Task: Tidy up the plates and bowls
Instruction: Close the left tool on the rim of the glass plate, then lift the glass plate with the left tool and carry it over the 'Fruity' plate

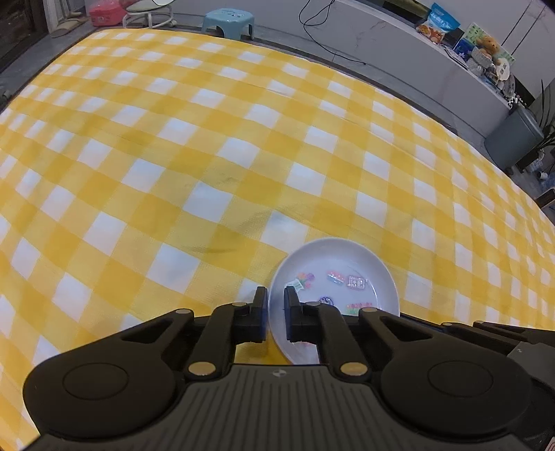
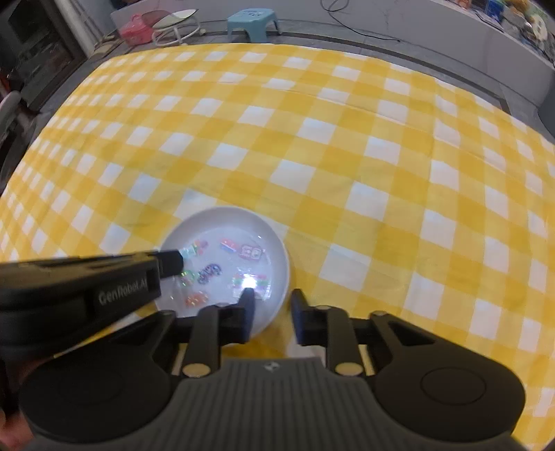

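A white plate (image 1: 347, 258) with coloured stickers inside lies on the yellow checked tablecloth (image 1: 173, 156). My left gripper (image 1: 275, 305) straddles the plate's left rim, one finger outside and one inside, shut on that rim. In the right wrist view the same plate (image 2: 236, 225) sits at lower centre. My right gripper (image 2: 274, 308) has its left finger inside the plate and its right finger outside, closed on the right rim. The left gripper (image 2: 170, 263) reaches in from the left edge of that view, its tip at the plate's left rim.
Checked cloth covers the whole table, far edge (image 1: 312, 59) at the top. Beyond it stand a blue stool (image 1: 229, 20), a white round stool (image 1: 149, 15) and a pink container (image 1: 105, 14). A grey ledge with packets (image 1: 447, 31) runs along the right.
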`<state>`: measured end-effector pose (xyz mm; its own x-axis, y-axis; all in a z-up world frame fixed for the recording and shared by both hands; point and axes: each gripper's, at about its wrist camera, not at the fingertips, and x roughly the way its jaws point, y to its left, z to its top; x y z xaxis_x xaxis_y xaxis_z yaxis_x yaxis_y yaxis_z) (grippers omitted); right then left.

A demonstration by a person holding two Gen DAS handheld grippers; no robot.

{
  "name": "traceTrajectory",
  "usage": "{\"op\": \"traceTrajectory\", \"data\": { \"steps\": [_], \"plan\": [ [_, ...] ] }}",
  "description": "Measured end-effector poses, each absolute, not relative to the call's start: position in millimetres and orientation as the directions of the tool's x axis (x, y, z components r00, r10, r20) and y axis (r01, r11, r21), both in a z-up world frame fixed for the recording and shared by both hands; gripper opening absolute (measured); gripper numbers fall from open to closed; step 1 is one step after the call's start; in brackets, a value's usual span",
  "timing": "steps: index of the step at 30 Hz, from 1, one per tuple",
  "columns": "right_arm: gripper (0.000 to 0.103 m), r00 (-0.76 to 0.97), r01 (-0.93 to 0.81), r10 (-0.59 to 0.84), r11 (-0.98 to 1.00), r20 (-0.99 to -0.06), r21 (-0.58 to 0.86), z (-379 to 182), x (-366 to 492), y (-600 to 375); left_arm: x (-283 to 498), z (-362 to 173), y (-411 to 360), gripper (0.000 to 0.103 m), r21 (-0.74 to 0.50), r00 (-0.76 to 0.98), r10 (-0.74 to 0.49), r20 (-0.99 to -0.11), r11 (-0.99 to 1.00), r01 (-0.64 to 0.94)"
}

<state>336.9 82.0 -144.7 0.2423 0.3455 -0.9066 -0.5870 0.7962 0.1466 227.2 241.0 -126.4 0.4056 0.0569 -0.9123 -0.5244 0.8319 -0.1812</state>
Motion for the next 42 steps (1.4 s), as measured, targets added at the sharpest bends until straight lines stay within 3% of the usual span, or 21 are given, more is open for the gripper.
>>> {"op": "traceTrajectory", "data": {
  "steps": [7,20,30,42],
  "plan": [
    [0.007,0.258,-0.569,0.343,0.809,-0.903,0.144,-143.8,336.2,78.9,226.6,-124.9,241.0,0.007,-0.175,0.414,0.071,-0.908,0.833,-0.525],
    [0.006,0.366,-0.539,0.437,0.819,-0.821,0.196,-105.3,328.5,51.0,220.7,-81.2,229.6,0.004,-0.217,0.557,0.12,-0.822,0.838,-0.501],
    [0.006,0.499,-0.52,0.46,0.837,-0.734,0.171,-63.6,311.2,5.6,215.7,-35.3,188.7,0.003,-0.22,0.687,0.114,-0.717,0.899,-0.379],
    [0.006,0.622,-0.444,0.465,0.872,-0.629,0.206,-29.2,270.0,-85.4,205.2,-0.9,122.9,0.003,-0.19,0.758,0.004,-0.652,0.967,-0.169]
  ]
}}
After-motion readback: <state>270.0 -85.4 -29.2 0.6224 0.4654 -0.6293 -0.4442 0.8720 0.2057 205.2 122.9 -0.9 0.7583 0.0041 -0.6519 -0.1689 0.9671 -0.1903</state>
